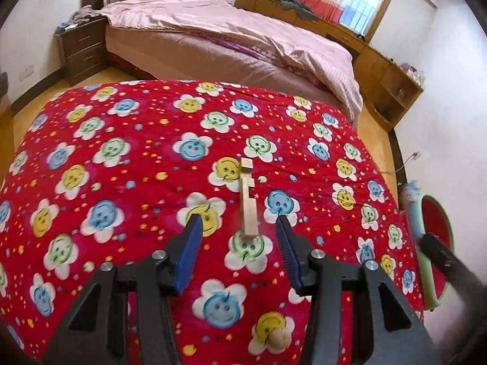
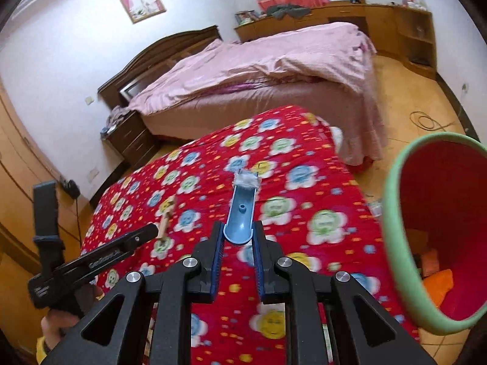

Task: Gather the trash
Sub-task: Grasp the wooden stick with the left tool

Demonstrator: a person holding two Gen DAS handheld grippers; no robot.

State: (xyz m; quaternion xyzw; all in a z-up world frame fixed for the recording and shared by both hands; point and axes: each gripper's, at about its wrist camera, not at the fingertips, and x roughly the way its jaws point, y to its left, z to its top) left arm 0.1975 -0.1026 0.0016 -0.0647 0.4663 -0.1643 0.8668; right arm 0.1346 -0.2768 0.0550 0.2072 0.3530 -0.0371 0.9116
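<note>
Gripping blue brush [image 2: 242, 213] by its handle, your right gripper [image 2: 239, 240] is clamped | left gripper [image 1: 239, 222] half-open around wooden block [image 1: 248, 200] on red blanket [image 1: 121, 152]: light, rigid, take mid-length | bin [image 2: 392, 188] beyond, right.
</note>
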